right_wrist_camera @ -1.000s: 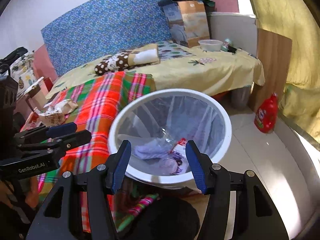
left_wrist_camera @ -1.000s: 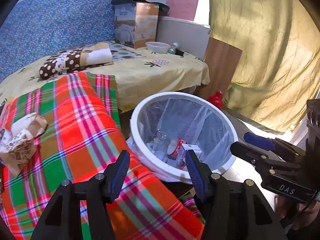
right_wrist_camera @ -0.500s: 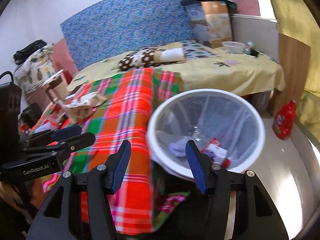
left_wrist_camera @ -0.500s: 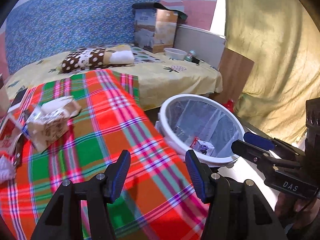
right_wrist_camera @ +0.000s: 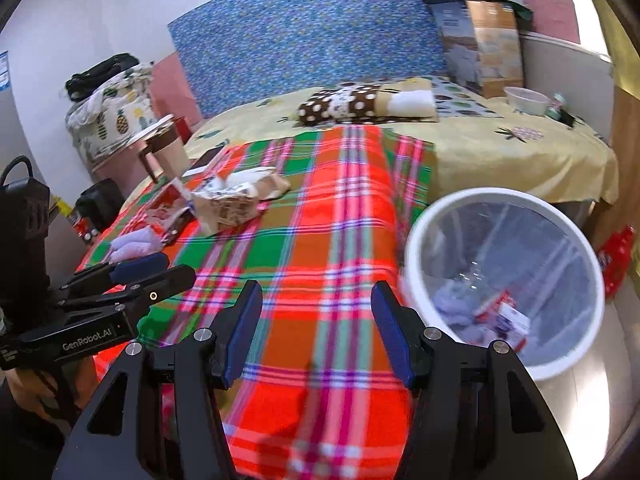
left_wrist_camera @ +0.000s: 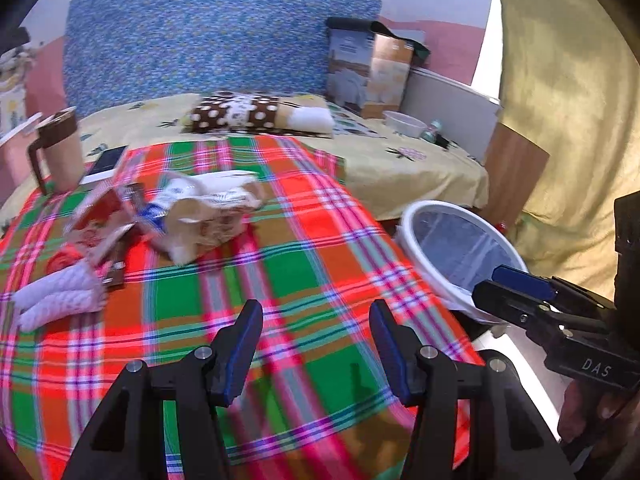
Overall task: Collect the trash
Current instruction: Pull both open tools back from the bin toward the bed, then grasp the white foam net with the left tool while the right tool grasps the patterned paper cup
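Plaid blanket (left_wrist_camera: 304, 280), crumpled wrappers (left_wrist_camera: 208, 216), bin (right_wrist_camera: 504, 280)

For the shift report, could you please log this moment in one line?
left tongs: open, empty | right tongs: open, empty | crumpled paper bag: on plaid blanket | bin: holds trash

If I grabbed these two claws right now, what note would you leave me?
Left claw: open, empty, over the plaid blanket.
Right claw: open, empty, beside the white bin.
Done: some trash already lies in the bin.
Left: crumpled paper bag, red packet and white wad on the blanket's far left side. The mug and phone beyond them probably stay.
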`<control>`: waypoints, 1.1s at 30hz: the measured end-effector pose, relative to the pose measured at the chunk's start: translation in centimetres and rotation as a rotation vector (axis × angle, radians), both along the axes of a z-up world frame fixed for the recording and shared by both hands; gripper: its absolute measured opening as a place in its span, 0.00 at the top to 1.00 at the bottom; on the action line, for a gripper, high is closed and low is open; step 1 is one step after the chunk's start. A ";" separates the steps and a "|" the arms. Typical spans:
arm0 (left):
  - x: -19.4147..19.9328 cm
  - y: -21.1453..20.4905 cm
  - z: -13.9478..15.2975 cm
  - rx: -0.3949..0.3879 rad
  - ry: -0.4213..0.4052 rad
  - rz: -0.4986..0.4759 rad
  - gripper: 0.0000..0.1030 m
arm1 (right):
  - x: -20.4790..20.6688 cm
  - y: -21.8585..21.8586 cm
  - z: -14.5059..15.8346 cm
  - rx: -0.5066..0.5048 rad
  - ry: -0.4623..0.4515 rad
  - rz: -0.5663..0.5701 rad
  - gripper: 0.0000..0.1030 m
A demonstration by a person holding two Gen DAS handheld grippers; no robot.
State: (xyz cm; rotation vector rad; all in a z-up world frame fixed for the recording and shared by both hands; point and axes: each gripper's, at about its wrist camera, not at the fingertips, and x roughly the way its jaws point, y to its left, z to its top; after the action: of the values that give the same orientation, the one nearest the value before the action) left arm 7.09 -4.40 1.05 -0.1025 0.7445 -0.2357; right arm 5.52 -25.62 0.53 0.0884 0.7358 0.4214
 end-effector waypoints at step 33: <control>3.9 19.4 -1.9 0.129 0.032 0.118 0.44 | 4.5 11.2 0.2 0.032 0.084 0.211 0.43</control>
State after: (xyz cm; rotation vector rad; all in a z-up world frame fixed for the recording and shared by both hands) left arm 11.01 15.04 -0.87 -0.0275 0.7804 -0.0734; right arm 10.02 -14.42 0.72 0.0584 0.8246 0.6336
